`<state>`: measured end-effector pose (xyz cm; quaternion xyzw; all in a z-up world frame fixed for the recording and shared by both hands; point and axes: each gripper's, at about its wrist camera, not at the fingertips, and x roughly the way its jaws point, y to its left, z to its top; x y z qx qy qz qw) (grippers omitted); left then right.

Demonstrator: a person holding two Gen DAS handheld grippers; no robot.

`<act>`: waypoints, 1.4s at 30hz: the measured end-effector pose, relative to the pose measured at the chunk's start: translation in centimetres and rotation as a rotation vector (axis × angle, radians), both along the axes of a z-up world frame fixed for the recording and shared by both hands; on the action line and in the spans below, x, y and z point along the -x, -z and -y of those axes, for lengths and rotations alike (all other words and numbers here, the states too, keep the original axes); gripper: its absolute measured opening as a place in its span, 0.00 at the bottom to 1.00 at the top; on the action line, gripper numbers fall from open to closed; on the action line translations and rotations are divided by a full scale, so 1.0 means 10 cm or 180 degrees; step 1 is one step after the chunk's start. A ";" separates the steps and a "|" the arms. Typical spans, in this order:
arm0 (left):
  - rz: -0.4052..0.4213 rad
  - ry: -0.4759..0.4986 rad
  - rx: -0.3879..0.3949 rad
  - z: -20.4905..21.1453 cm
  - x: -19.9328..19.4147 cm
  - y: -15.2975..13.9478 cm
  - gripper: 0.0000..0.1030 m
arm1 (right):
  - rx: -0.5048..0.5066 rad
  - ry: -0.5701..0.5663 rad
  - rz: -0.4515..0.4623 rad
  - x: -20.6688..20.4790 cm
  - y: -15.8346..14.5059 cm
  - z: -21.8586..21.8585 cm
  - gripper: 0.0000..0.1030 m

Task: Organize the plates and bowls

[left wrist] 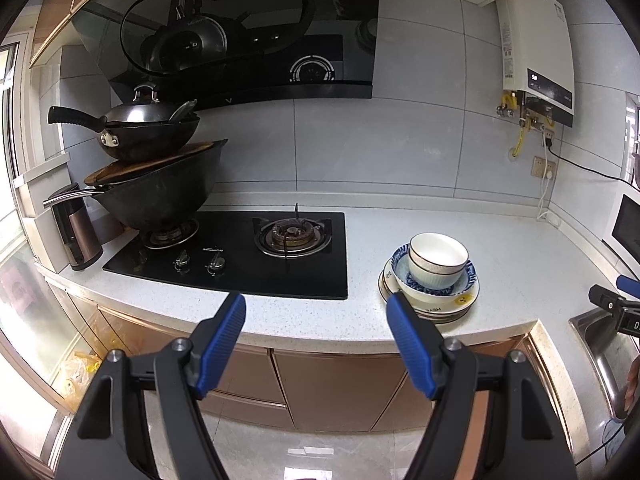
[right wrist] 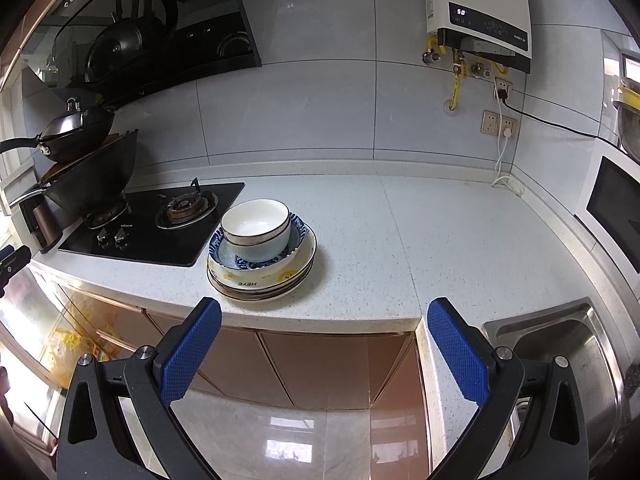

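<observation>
Both tools are hanging off the front edge of the counter, tilted downward, neither touching anything.

Left tool: jaws are standing spread, nothing between the blue pads. The dish stack is sitting ahead of it and to its right, just past its right pad, which overlaps the stack's near rim in the left wrist view. Whether they are touching cannot be told; it looks like mere overlap.

Right tool: jaws are standing spread wide, empty. The stack is lying ahead and slightly to its left, near the counter's front edge.

Stack, bottom to top: a few wide plates, a blue-patterned bowl nesting on them, and a white bowl sitting upright inside it. Largest underneath, smallest on top, so the pile is resting stable and each piece is seating in the one below.

Judgement: the sorting looks largely finished, or the pile is waiting to be carried as one. The tools are being kept apart and clear, probably to leave the stack undisturbed.

The stove is sitting ahead-left of the left tool, with stacked woks on its far burner. The sink is lying right of the right tool.

Risk: the top bowl is riding high and could tip if nudged.
</observation>
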<state>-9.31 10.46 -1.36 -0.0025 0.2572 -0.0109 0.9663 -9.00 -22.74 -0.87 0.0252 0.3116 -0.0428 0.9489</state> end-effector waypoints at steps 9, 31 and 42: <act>0.0005 0.0045 0.0042 0.01 0.09 0.01 0.70 | 0.0031 -0.0005 0.0006 0.05 -0.02 -0.02 0.99; 0.0063 0.0026 0.0027 0.08 0.17 -0.04 0.74 | 0.0033 0.0024 0.0034 0.16 -0.05 0.06 0.99; 0.0046 0.0042 -0.0001 0.11 0.18 -0.04 0.74 | 0.0038 0.0017 0.0027 0.16 -0.04 0.08 0.99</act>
